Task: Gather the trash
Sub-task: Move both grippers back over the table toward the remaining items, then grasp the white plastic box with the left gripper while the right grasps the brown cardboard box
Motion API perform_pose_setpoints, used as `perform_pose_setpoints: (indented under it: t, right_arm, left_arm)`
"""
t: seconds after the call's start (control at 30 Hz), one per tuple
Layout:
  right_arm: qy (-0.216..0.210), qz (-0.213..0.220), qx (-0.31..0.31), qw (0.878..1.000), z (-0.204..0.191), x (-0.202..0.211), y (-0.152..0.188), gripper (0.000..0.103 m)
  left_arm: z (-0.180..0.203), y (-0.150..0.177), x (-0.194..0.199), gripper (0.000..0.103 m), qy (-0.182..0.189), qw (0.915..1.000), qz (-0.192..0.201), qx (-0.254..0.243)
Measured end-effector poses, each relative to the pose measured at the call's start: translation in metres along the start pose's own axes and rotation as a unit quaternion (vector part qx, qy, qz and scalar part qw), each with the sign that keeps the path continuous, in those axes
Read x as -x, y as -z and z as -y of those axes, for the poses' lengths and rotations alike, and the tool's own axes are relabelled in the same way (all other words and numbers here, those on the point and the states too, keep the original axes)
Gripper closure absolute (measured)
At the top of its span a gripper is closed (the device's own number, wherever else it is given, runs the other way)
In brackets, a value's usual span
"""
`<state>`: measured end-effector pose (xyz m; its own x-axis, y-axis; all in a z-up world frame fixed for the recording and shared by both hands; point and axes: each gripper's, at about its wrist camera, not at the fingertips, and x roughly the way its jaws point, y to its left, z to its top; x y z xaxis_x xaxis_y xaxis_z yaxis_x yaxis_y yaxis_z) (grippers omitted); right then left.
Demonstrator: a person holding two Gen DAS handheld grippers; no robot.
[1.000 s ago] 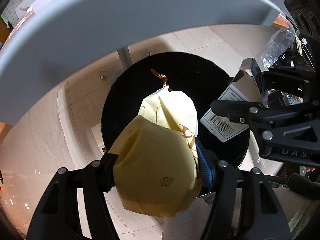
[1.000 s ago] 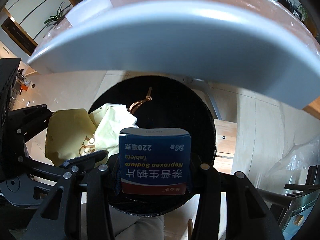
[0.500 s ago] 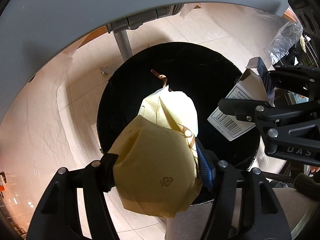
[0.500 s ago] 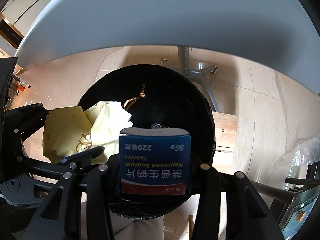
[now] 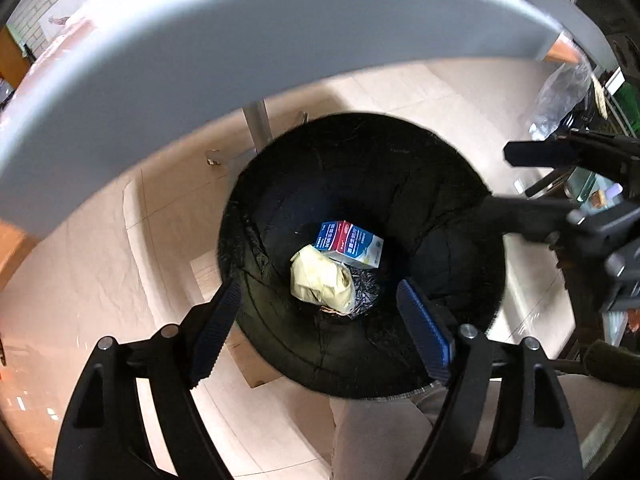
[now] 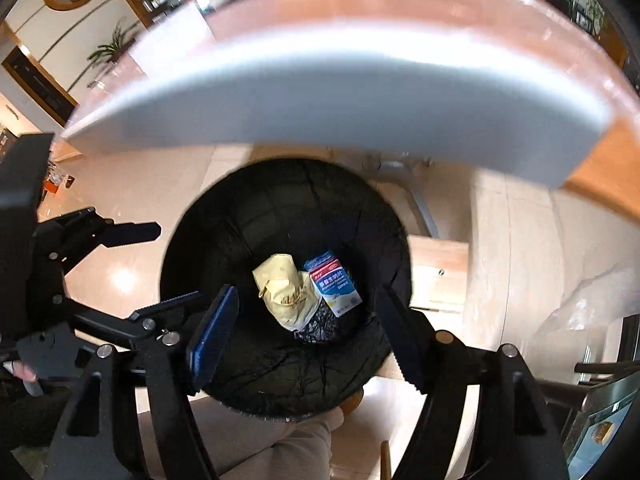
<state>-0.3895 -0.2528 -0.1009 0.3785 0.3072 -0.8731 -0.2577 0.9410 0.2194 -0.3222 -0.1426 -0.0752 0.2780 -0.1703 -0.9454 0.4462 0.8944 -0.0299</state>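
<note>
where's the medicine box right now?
In both wrist views the medicine box lies at the bottom of the black bin, touching the yellow paper bag, below both open tools.

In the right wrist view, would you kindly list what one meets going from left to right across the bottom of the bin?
Yellow paper bag → blue medicine box, both lying at the bottom of the black bin.
</note>
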Motion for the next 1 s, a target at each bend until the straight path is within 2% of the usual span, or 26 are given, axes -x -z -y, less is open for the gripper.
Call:
perform_pose_setpoints:
  t: [0.1,0.2,0.23,0.27,0.33,0.4,0.5,0.63,0.7,0.87,1.0]
  right_arm:
    - [-0.007,0.046,0.014,0.999,-0.004,0.042,0.000,0.029]
    - [-0.006,0.106,0.031,0.994,-0.009,0.087,-0.008,0.018]
    - [0.003,0.129,0.038,0.991,-0.011,0.101,-0.013,0.011]
    - [0.011,0.146,0.042,0.988,-0.011,0.108,-0.020,0.006]
    - [0.020,0.189,0.053,0.980,-0.015,0.124,-0.029,0.004]
    - [0.009,0.233,0.067,0.970,-0.019,0.135,-0.045,0.004]
    - [-0.004,0.264,0.077,0.961,-0.020,0.137,-0.069,0.004]
    - [0.007,0.246,0.070,0.967,-0.023,0.116,-0.105,0.004]
    - [0.015,0.234,0.067,0.970,-0.027,0.106,-0.114,0.004]
    - [0.038,0.203,0.080,0.975,-0.024,0.076,-0.136,0.004]
    - [0.029,0.172,0.044,0.984,-0.012,0.053,-0.158,0.004]
  left_arm:
    - [-0.007,0.005,0.033,0.022,0.025,0.9991,0.030,0.014]
    - [-0.012,0.006,0.078,0.021,0.052,0.9955,0.077,0.017]
    - [-0.013,0.005,0.089,0.014,0.051,0.9943,0.092,0.016]
    - [-0.015,0.002,0.103,0.006,0.043,0.9926,0.113,0.014]
    - [-0.019,-0.006,0.125,0.002,0.010,0.9867,0.162,0.013]
    - [-0.025,-0.018,0.140,0.002,-0.030,0.9778,0.206,0.022]
    - [-0.037,-0.038,0.145,0.002,-0.041,0.9751,0.214,0.042]
    - [-0.059,-0.069,0.137,0.002,-0.043,0.9764,0.205,0.053]
    - [-0.063,-0.074,0.132,0.002,-0.052,0.9780,0.197,0.044]
    - [-0.069,-0.084,0.107,0.002,-0.045,0.9843,0.170,0.012]
    - [-0.074,-0.095,0.094,0.002,-0.044,0.9865,0.158,0.004]
